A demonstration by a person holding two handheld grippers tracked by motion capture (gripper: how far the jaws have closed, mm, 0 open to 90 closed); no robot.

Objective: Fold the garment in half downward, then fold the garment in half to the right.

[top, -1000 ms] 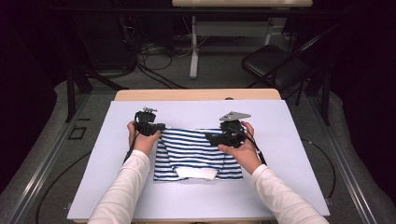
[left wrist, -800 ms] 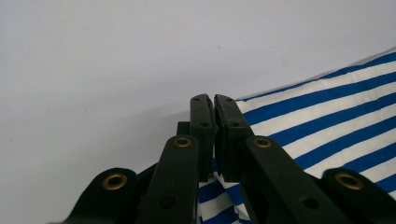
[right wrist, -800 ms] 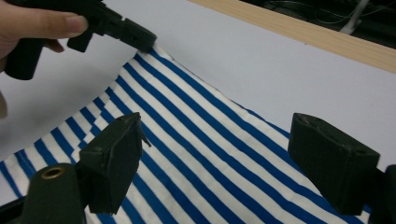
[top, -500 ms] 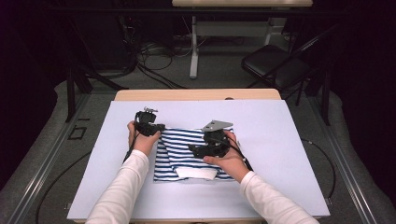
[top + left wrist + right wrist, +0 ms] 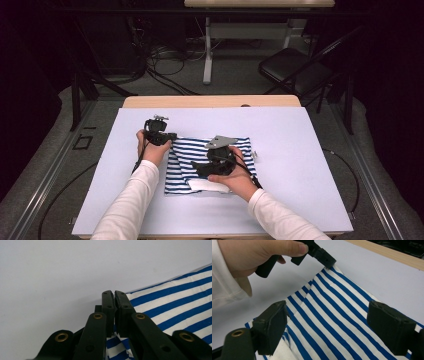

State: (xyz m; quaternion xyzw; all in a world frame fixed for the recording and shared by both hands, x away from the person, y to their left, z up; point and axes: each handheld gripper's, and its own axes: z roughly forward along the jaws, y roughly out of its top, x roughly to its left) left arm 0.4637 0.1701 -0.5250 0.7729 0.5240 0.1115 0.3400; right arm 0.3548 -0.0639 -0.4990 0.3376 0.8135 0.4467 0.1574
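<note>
A blue-and-white striped cloth (image 5: 187, 150) lies folded on the white table (image 5: 300, 150), with a plain white part (image 5: 207, 186) at its near edge. My left gripper (image 5: 170, 136) sits at the cloth's far left corner. In the left gripper view its jaws (image 5: 114, 293) are shut, with striped fabric (image 5: 175, 297) pinched between them. My right gripper (image 5: 197, 170) hovers over the middle of the cloth. In the right gripper view it (image 5: 332, 322) stands wide open above the stripes (image 5: 337, 302), holding nothing. That view also shows the left gripper (image 5: 328, 261) on the corner.
A small white tag (image 5: 254, 155) lies just off the cloth's right edge. A wooden strip (image 5: 210, 101) runs along the table's far side. Beyond it are a dark chair (image 5: 295, 70), cables and a desk leg on the floor.
My right gripper has moved left and toward the person, from the cloth's far right corner to over its middle. The left gripper has stayed at the far left corner.
</note>
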